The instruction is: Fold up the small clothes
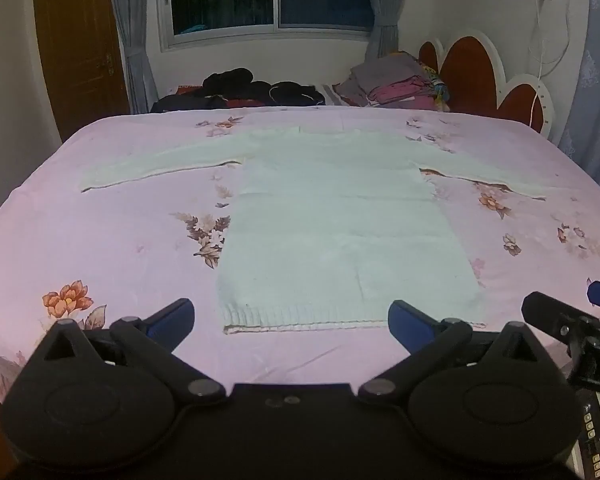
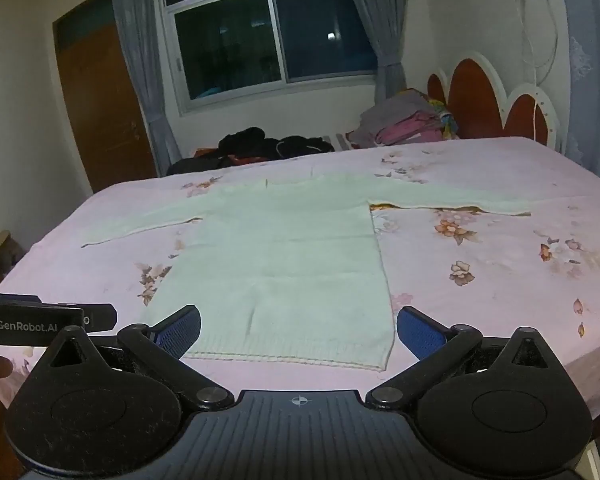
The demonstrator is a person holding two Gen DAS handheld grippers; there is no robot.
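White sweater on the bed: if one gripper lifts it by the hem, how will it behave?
The sweater is a thin knit lying flat, so it will probably drape limply. Its spread sleeves would likely trail. It lies on a smooth bedsheet, so it may slide when pushed.

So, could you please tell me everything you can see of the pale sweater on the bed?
The sweater is pale mint-white, apparently knitted, with a ribbed hem nearest the cameras. It lies flat and unfolded on the pink floral bedsheet, both long sleeves spread sideways, neckline toward the window. Only the sheet touches it; no fingers rest on it.
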